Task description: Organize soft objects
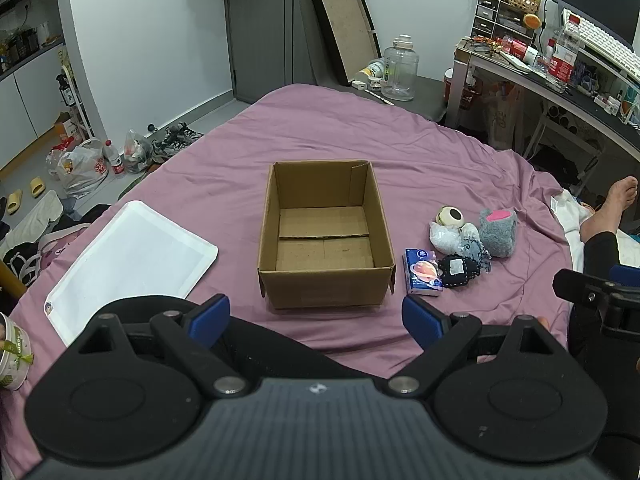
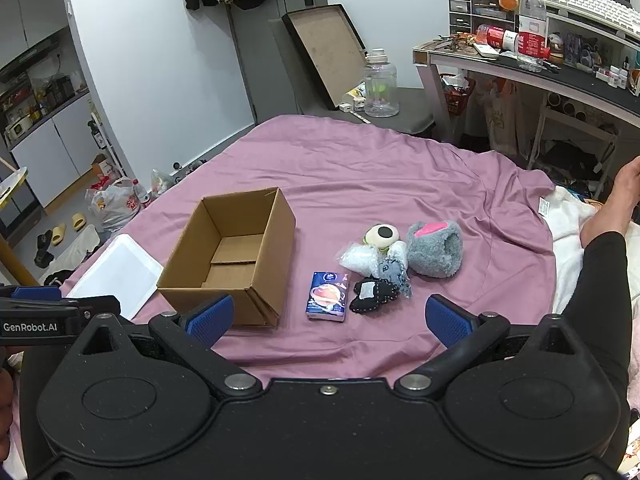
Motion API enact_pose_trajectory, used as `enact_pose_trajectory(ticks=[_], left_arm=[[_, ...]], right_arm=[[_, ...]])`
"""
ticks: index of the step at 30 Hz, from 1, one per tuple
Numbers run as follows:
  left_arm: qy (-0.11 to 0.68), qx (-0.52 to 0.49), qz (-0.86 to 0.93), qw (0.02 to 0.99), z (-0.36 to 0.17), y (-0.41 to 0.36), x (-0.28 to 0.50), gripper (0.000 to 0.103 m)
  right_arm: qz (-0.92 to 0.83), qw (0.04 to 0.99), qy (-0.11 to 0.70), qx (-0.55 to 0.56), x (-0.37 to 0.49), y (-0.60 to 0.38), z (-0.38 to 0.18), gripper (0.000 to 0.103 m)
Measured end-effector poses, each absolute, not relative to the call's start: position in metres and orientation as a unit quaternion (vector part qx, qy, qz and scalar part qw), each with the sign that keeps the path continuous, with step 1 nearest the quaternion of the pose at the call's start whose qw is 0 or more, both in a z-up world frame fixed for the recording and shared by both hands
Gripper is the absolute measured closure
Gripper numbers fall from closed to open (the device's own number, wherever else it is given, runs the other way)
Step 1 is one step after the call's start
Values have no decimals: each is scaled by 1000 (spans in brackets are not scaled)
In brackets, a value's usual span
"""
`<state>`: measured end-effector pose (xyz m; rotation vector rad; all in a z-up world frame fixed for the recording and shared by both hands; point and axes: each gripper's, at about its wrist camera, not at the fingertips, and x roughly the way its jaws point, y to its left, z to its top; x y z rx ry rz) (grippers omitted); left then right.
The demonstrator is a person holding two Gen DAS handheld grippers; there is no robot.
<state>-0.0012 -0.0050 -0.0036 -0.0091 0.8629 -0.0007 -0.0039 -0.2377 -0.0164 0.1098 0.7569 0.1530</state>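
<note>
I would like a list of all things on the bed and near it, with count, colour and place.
cardboard box: one, brown, empty, bed middle
tissue pack: one, blue, right of box
black pouch: one, beside pack
grey plush: one, pink patch, far right of pile
eye toy: one, cream, behind pile
clear bags: two, whitish, pile centre
white tray: one, left of box
bedsheet: one, purple
left gripper: open
right gripper: open

Box (image 1: 324, 236) sat mid-bed (image 1: 400, 140); tray (image 1: 128, 260) lay to its left, tissue pack (image 1: 422, 272) & soft toys (image 1: 472, 236) to its right.
</note>
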Motion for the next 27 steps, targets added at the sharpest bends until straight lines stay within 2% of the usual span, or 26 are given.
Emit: enact_pose_trajectory(ticks=[27], left_arm=[[419, -6, 0, 908, -4, -1, -3, 11]], right_arm=[[70, 926, 368, 48, -4, -239, -19, 0]])
